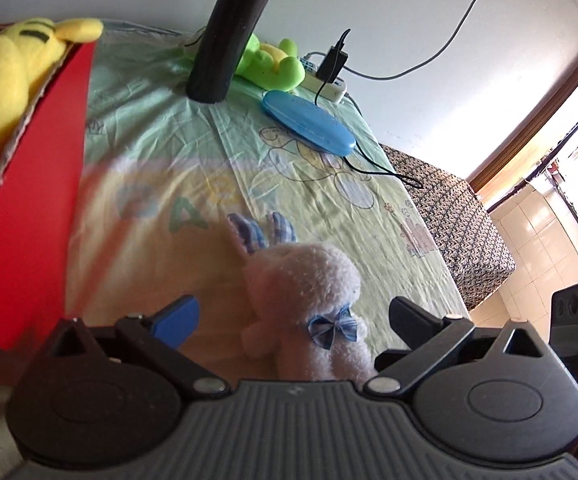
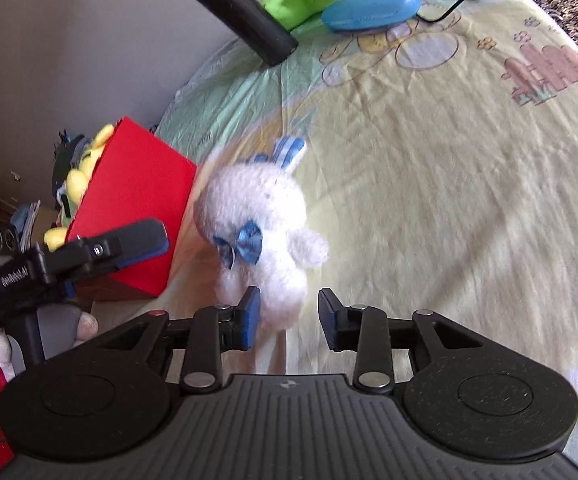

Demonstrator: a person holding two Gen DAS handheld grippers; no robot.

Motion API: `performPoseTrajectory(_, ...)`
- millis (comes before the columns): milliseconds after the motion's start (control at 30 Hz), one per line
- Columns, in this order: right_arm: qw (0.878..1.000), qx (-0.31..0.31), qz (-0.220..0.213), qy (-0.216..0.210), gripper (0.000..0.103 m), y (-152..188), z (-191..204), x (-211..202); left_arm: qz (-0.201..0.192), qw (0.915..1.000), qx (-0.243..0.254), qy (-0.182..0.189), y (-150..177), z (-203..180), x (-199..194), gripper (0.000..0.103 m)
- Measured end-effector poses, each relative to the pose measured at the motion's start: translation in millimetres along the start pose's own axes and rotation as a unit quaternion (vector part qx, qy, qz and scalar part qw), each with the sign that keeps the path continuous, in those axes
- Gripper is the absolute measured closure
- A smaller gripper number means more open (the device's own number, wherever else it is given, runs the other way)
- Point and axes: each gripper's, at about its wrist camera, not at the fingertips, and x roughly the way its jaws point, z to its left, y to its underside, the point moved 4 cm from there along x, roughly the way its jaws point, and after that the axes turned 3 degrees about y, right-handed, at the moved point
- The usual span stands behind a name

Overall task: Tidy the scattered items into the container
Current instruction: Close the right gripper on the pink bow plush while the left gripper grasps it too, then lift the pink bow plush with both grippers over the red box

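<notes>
A white plush rabbit (image 1: 305,292) with a blue bow and checked ears lies on the cartoon-print sheet, just right of the red box (image 1: 29,208). My left gripper (image 1: 293,316) stands wide open around it, neither finger touching it. In the right wrist view the white plush rabbit (image 2: 257,220) is blurred; its lower end sits between the fingers of my right gripper (image 2: 289,318). It lies against the blue left pad, while a gap separates it from the right one, so this gripper is open. The red box (image 2: 137,200) holds a yellow plush (image 1: 5,76).
Farther back on the sheet stand a tall black flask (image 1: 229,32), a green plush (image 1: 273,60) and a blue glasses case (image 1: 309,124). A power strip with a charger (image 1: 331,68) and its cable lies behind them. The bed's edge drops to a patterned cover (image 1: 461,216) on the right.
</notes>
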Motion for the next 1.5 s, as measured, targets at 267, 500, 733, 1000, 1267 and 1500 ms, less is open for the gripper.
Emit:
performPoseTrajectory(267,0.999,0.016,-0.028,0.007,0.064,-23.0,1.9,23.3,0.039,0.999,-0.012,0.021,2.5,4.5,16.5,0.021)
performPoseTrajectory(500,0.998,0.045,-0.002,-0.038,0.06,-25.3,11.8,45.2,0.067,0.9971,-0.027,0.024,7.7,13.8,27.7,0.038)
performPoseTrajectory(733,0.995,0.077,0.009,-0.056,0.07,-23.9,5.2,48.3,0.073,0.997,-0.013,0.024,7.4,9.2,32.9,0.039)
performPoseTrajectory(1000,0.995,0.075,0.017,-0.061,0.077,-20.1,8.0,37.3,0.072,0.9946,0.071,0.022,9.4,-19.2,30.0,0.041)
performPoseTrajectory(1267,0.995,0.061,-0.034,-0.072,0.078,-17.8,26.3,-3.5,0.011,0.9888,0.147,0.026,1.3,-50.9,-7.3,0.041)
performPoseTrajectory(1500,0.99,0.006,-0.1,-0.097,0.078,-29.7,73.8,-25.0,-0.055,0.9858,0.158,0.015,-20.1,-54.2,-58.7,0.041)
